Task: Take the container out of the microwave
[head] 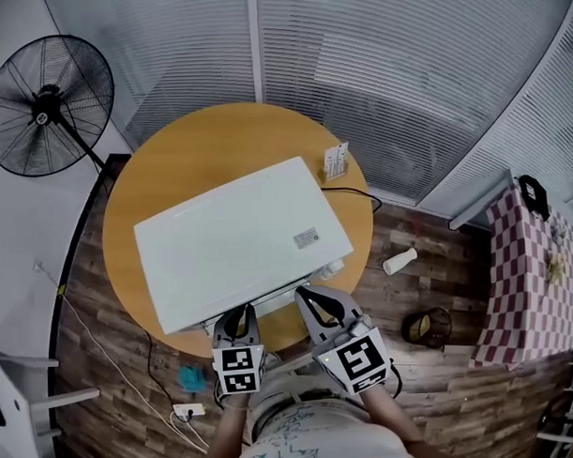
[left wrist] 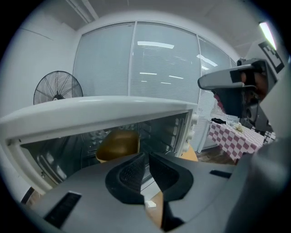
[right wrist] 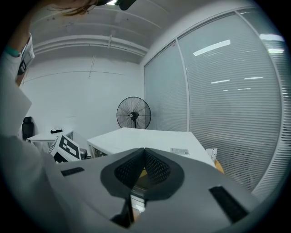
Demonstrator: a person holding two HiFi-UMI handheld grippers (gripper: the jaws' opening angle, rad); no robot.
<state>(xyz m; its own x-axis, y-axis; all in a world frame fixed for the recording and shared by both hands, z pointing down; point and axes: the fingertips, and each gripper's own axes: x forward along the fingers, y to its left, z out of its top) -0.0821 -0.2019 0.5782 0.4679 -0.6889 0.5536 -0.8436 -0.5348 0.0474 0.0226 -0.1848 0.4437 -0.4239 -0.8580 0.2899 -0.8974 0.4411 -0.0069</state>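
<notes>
1. From my head view, the boxy white microwave (head: 240, 239) sits on a round wooden table (head: 199, 142). Both grippers hover just at its near edge.
2. The left gripper (head: 237, 314) faces the microwave's front. In its own view the jaws stand only a narrow slit apart, with nothing between them.
3. Past those jaws I see the mustard-yellow, bowl-shaped container (left wrist: 117, 144). It rests inside the microwave's cavity, toward the left side. I cannot tell whether I am looking through door glass or an open front.
4. The right gripper (head: 319, 302) is beside the left one, nearer the microwave's right front corner. Its view looks over the white top, and its jaws are pressed together at the tips, holding nothing.
5. The left gripper's marker cube shows low on the left in the right gripper view.
6. A black pedestal fan (head: 48, 105) stands well beyond the table on my left. A red-and-white checked cloth (head: 532, 280) covers a surface off to my right.
</notes>
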